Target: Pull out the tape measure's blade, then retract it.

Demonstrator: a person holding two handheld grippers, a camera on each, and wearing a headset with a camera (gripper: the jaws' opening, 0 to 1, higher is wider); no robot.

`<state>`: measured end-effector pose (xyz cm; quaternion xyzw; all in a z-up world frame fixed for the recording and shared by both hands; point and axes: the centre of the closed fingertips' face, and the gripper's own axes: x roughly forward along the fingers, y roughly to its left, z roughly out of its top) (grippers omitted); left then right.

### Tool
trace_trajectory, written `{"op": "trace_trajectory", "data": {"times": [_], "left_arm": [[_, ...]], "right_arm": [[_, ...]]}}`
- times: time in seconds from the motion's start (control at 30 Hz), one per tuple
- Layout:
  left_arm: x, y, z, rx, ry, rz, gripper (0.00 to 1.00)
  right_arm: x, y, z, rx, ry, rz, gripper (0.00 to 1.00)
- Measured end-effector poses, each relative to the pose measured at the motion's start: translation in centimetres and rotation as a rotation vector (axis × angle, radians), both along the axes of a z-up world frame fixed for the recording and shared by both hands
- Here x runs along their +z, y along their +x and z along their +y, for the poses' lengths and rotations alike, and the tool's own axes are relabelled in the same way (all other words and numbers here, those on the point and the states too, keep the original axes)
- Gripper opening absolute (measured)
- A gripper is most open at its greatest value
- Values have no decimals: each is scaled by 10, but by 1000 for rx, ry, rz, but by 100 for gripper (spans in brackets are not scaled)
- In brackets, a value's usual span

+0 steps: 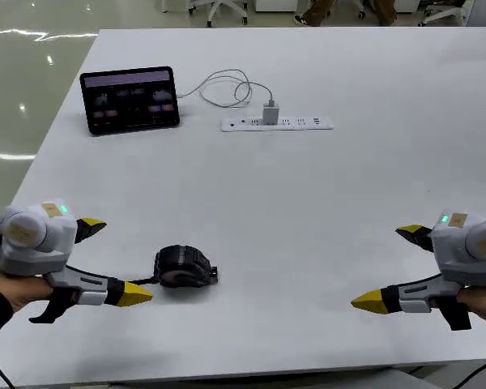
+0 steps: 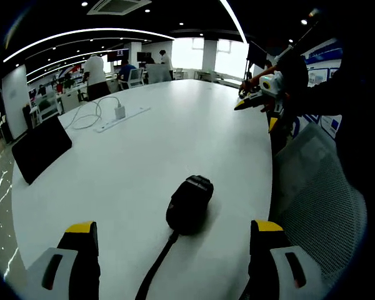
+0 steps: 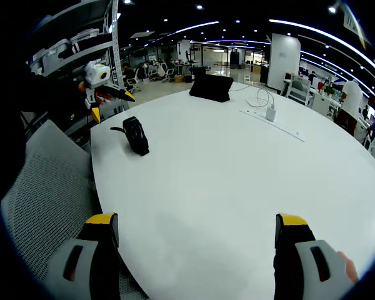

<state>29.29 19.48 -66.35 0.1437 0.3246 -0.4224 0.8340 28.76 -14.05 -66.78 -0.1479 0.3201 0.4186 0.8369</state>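
**Object location.** The tape measure [image 1: 185, 268] is found on the white table [image 1: 324, 211], near its front edge, at about 7 o'clock in the head view. The blade is fully wound in. A dark strap [image 2: 157, 265] trails from the case toward the left gripper [image 1: 118, 259].

**Handling properties (judged, not measured).** The case is expected to be rigid, compact and fairly dense. It may slide on the smooth tabletop if pushed instead of clamped. The blade is expected to be thin and springy, and it can snap back under spring load. The case should be held across its flat flanks with one gripper. The end hook, which appears to sit at the case's 3 o'clock end, should be pinched with the other.

**Gripper pose.**
- The left gripper is held low at 8 o'clock, just beside the case. Its jaws are spread wide and aimed at the case, and nothing is held between them.
- The right gripper [image 1: 382, 267] is held at 4 o'clock, well apart from the case. Its jaws are likewise spread and hold nothing.

The tablet [image 1: 130, 99] and power strip [image 1: 277, 123] at 11 to 12 o'clock are not involved.
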Motion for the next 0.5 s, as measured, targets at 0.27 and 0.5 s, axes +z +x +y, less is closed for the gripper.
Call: {"op": "trace_trajectory", "data": {"times": [0.27,0.5], "left_arm": [[-7,3,-13,-88,32,31,92],[-16,4,-23,-165,71,64,89]], "right_arm": [[-1,6,19,40,0,4,100],[-7,9,33,76,5,9,100]]}}
